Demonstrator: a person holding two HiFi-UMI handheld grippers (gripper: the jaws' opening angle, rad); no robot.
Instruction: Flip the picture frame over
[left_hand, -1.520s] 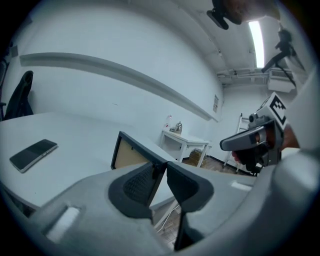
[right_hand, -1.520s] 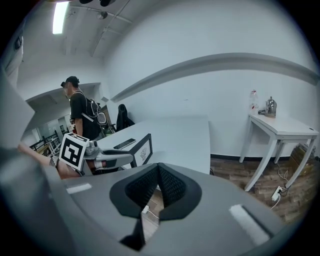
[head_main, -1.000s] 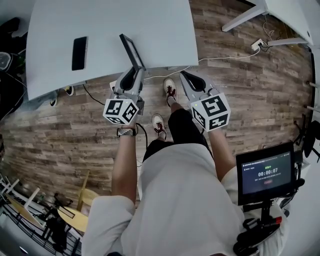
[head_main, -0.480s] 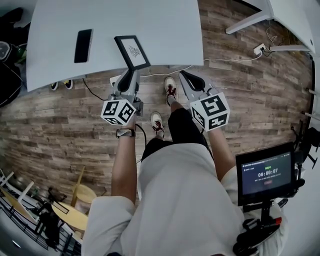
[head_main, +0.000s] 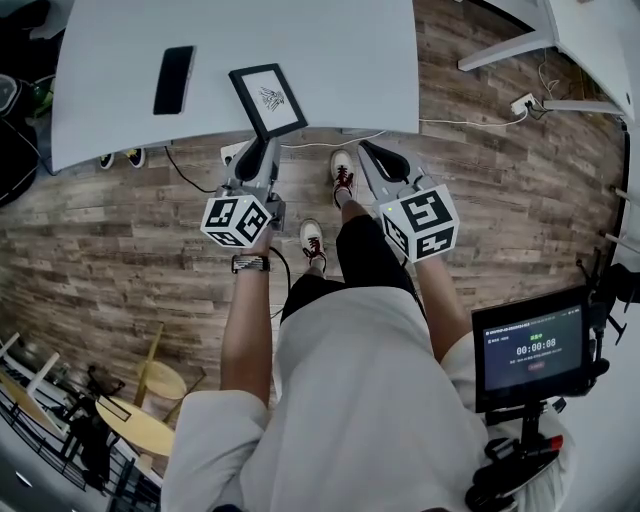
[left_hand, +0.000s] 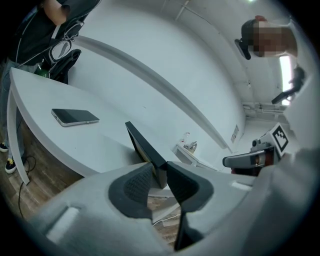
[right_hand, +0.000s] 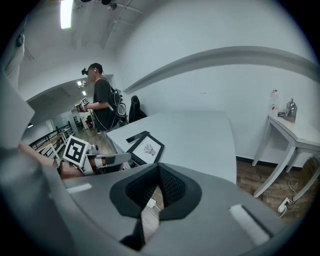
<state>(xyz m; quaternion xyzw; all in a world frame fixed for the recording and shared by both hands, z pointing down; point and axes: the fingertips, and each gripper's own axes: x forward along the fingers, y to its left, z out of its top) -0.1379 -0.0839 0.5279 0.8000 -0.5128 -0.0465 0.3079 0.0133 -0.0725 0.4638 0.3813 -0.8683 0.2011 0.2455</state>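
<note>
A black picture frame (head_main: 268, 100) with a small drawing on white lies face up at the near edge of the white table (head_main: 330, 50). My left gripper (head_main: 260, 145) holds the frame's near corner (left_hand: 145, 147) between its pads, and its jaws are easing open. In the left gripper view the frame shows edge-on, slanting up and away from the left gripper (left_hand: 159, 172). My right gripper (head_main: 368, 152) hovers off the table edge to the right, shut and empty. From the right gripper view the frame (right_hand: 145, 149) lies to the left, beyond the right gripper (right_hand: 158, 170).
A black phone (head_main: 174, 79) lies flat on the table left of the frame. A white cable (head_main: 440, 120) runs over the wood floor to a socket strip (head_main: 520, 88). A monitor on a stand (head_main: 530, 345) is at my right. Another person (right_hand: 102, 102) stands beyond the table.
The frame has turned from nearly edge-on to face up, its drawing now showing, and has come down onto the table edge. My left gripper rolled with it. The right gripper barely moved.
</note>
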